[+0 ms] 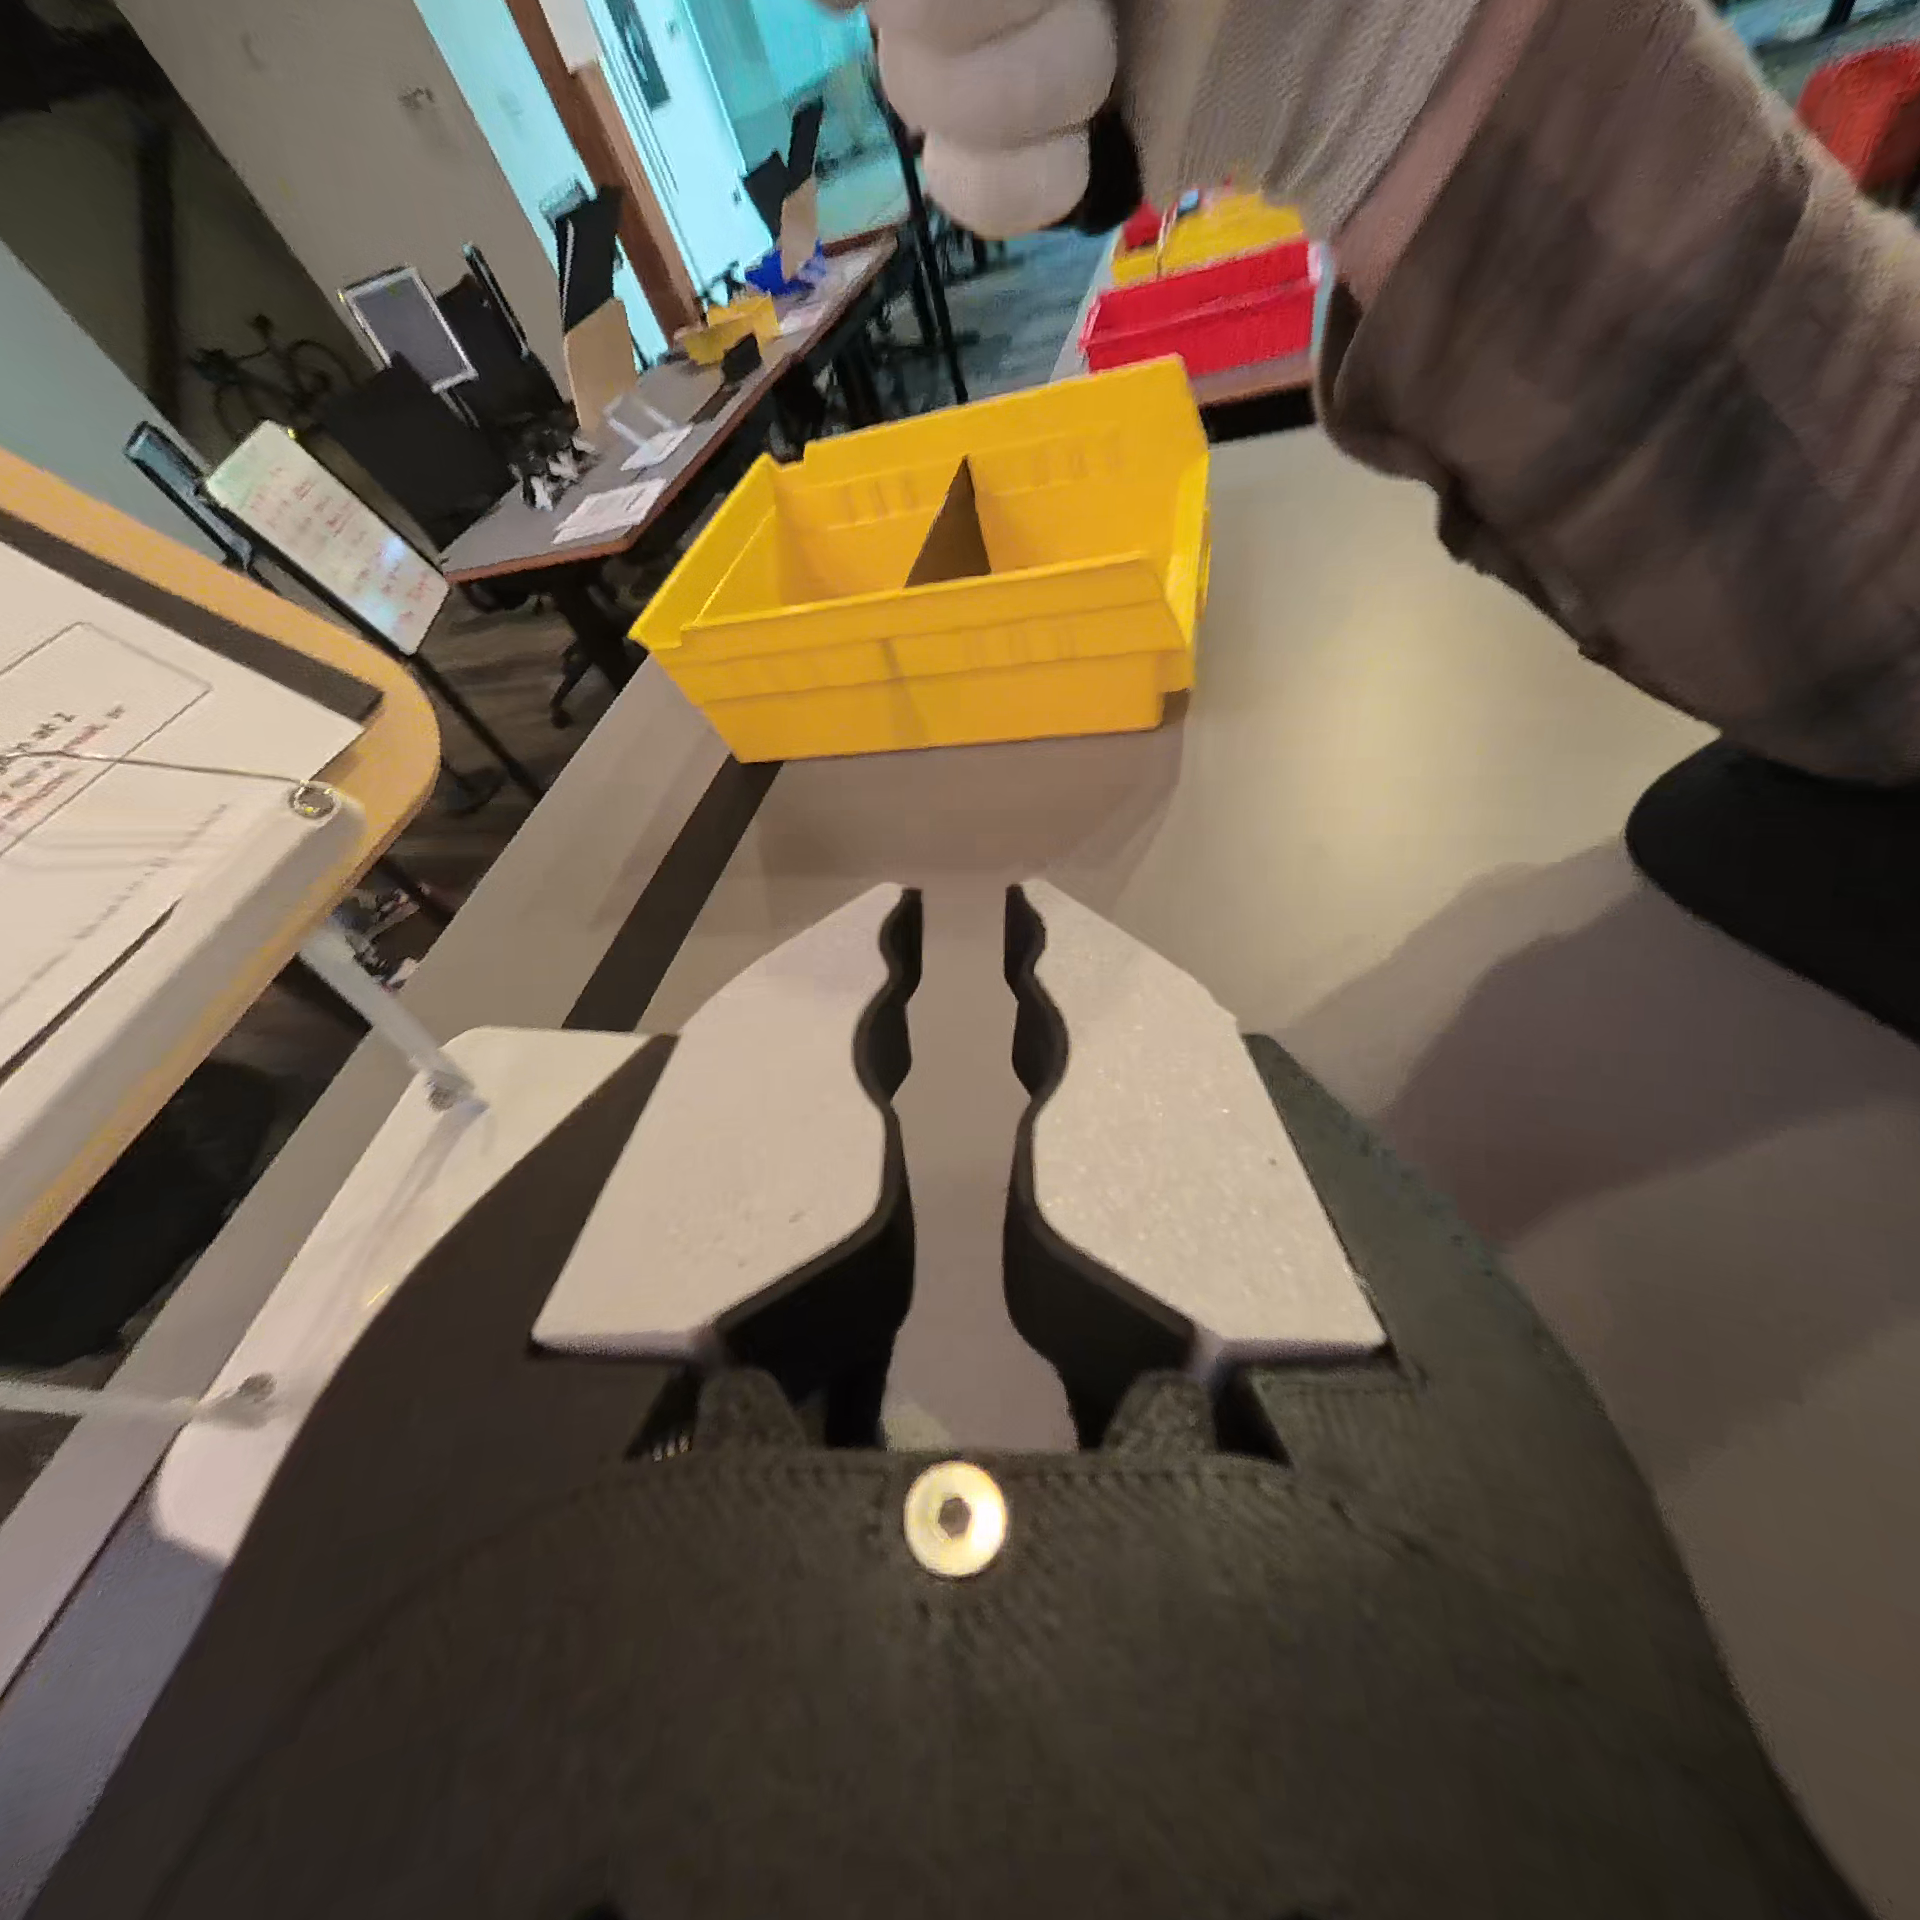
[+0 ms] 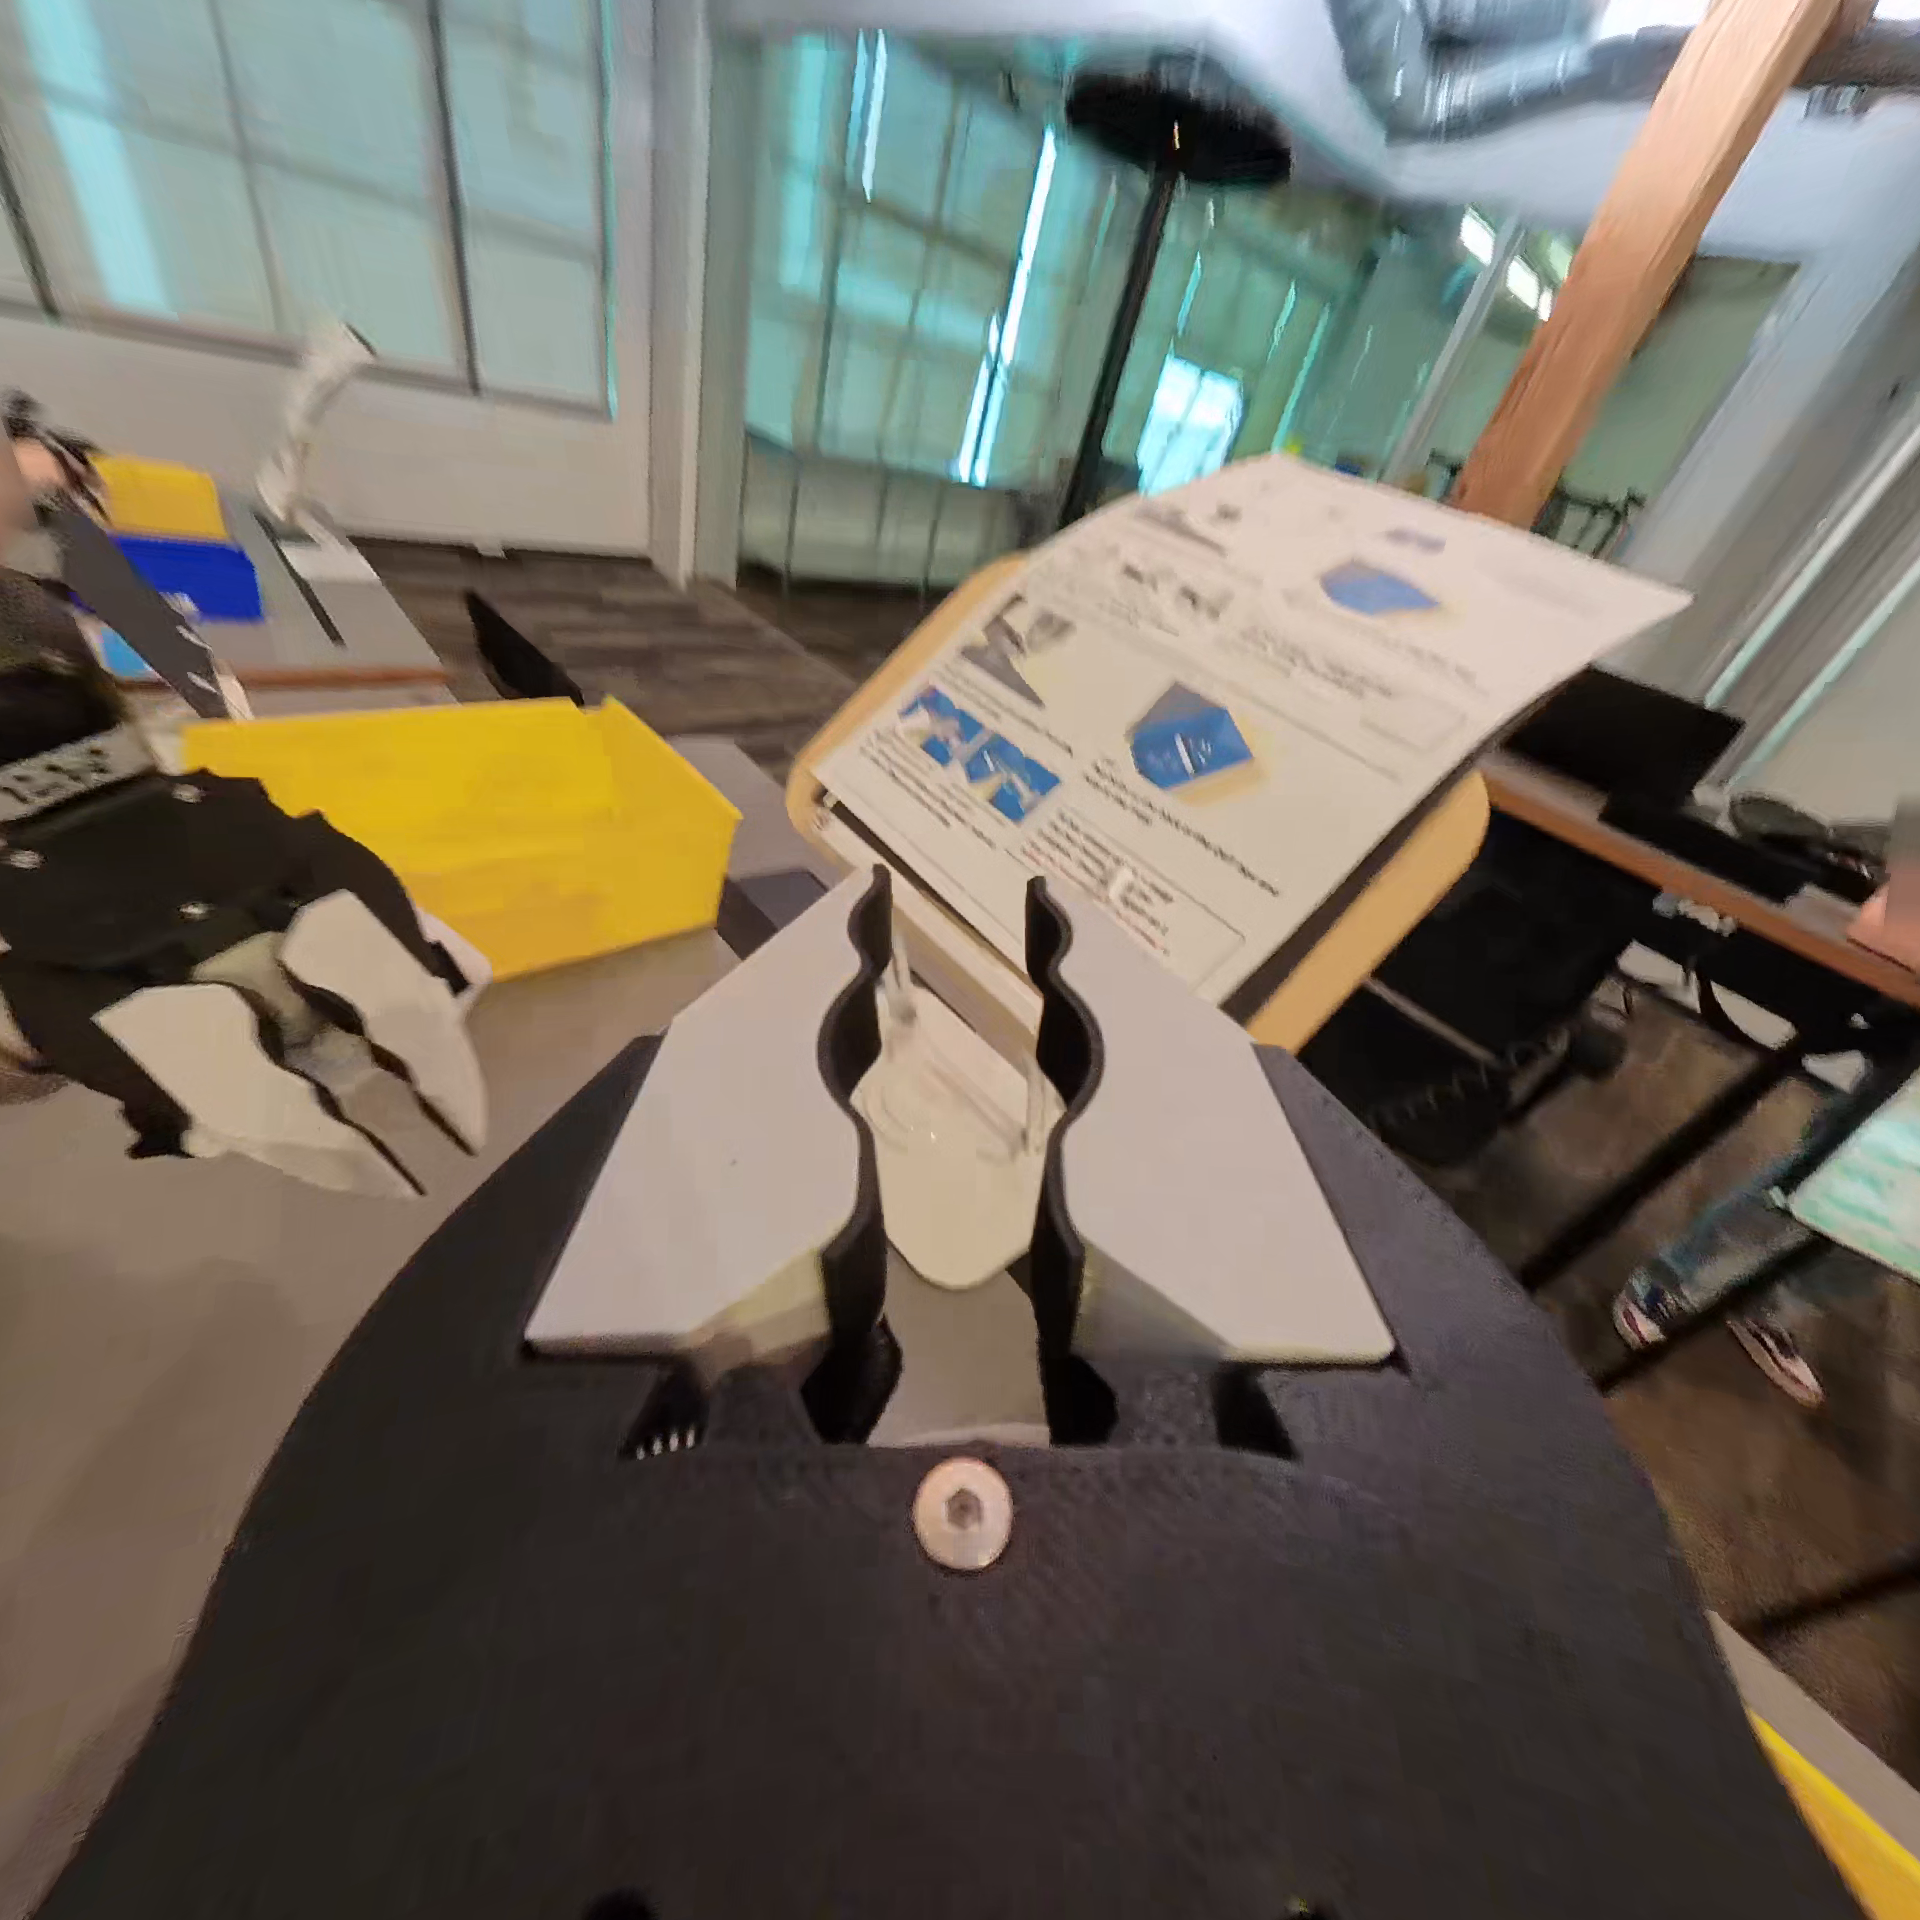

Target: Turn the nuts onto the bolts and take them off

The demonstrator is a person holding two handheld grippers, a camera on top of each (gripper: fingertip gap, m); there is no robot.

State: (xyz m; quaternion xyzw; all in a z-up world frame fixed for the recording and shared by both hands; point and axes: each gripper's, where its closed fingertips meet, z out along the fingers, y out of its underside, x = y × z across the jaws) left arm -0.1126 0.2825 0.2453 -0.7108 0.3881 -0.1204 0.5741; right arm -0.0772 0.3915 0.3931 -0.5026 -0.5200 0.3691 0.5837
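Note:
No nuts or bolts show in either view. My left gripper hovers low over the grey table with its jaws a little apart and nothing between them. It also shows at the left of the right wrist view, tilted down toward the table. My right gripper is open and empty, pointing at the white base of a paper stand. A yellow bin with a dark divider stands ahead of the left gripper; what lies in it is hidden. It also shows in the right wrist view.
A person's white-gloved hand and grey-brown sleeve reach over the table's right side. A tan board with a printed sheet stands by the table's edge. Red and yellow bins sit on a farther table. Desks and chairs stand behind. The grippers' ends are close to 20 cm from one another.

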